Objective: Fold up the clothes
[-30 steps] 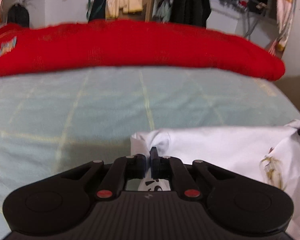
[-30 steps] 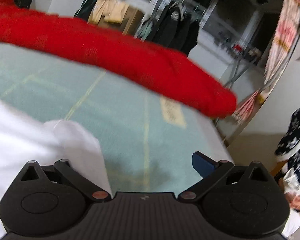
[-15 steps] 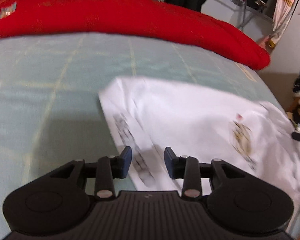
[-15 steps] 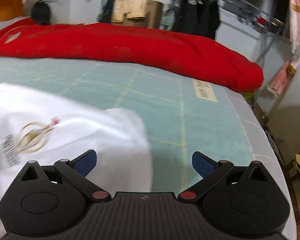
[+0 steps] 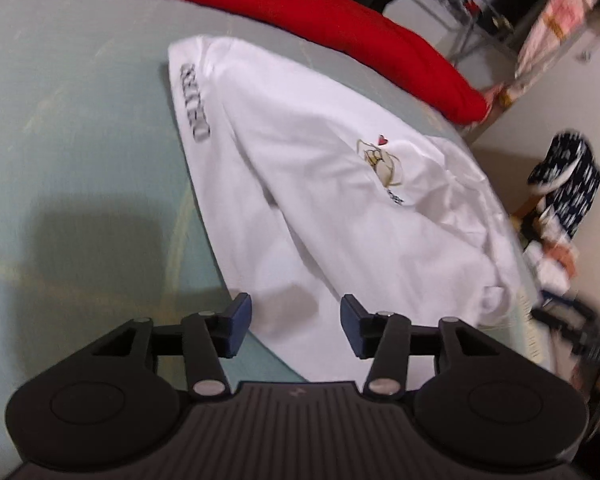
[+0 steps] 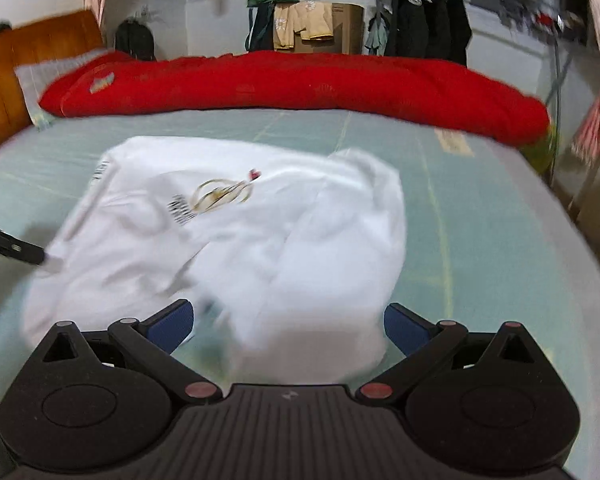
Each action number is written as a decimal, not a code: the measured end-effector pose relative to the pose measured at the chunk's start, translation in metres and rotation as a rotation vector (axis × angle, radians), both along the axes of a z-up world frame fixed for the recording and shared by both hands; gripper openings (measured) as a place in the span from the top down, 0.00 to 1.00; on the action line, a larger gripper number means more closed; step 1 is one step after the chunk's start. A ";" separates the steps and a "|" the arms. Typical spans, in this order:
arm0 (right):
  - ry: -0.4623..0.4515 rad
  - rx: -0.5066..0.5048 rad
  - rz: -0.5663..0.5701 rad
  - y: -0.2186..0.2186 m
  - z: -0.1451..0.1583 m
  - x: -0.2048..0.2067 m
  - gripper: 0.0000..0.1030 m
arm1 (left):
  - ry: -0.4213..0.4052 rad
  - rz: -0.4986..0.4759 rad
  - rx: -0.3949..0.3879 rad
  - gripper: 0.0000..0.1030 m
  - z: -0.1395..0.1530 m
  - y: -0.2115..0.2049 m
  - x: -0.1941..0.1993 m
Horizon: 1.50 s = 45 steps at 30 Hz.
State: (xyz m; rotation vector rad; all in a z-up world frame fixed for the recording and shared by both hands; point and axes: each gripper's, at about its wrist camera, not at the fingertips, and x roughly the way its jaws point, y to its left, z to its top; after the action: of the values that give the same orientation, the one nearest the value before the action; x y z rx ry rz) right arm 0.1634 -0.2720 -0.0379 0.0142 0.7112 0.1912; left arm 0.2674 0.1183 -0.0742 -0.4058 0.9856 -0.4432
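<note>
At lower centre of the left wrist view, the left gripper is opening, nothing between its pads; the white T-shirt lies partly folded on the green bedsheet, below the red quilt. A fold seems just released; next comes a fresh edge grasp.

Across the right wrist view's bottom, the right gripper stands wide and empty over the shirt's rumpled near edge. Nothing blocks it; hanging coats stay far behind.

White shirt: soft matt cloth, creased, printed lettering. Bed sheet: pale green matt fabric, smooth. Red blanket: thick, fuzzy cloth. Headboard: brown wood, slight sheen. Gripper bodies: matt black ribbed plastic.
</note>
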 end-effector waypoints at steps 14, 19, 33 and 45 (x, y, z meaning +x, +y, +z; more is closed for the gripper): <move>0.030 0.157 -0.074 0.004 -0.027 -0.054 0.00 | 0.047 0.096 -0.223 0.48 -0.035 -0.003 -0.049; 0.037 0.177 -0.065 0.008 -0.030 -0.049 0.00 | 0.007 0.109 -0.256 0.50 -0.043 -0.015 -0.039; 0.056 0.198 -0.082 0.006 -0.034 -0.042 0.00 | -0.120 0.222 -0.053 0.98 -0.009 0.012 -0.042; 0.065 0.207 -0.113 -0.002 -0.036 -0.037 0.00 | -0.141 0.364 0.225 0.98 0.041 0.116 -0.009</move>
State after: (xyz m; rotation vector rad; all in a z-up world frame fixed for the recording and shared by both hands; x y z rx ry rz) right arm 0.1259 -0.2741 -0.0736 0.2586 0.7511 0.1562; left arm 0.2579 0.2340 -0.0335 -0.3362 0.7925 -0.0299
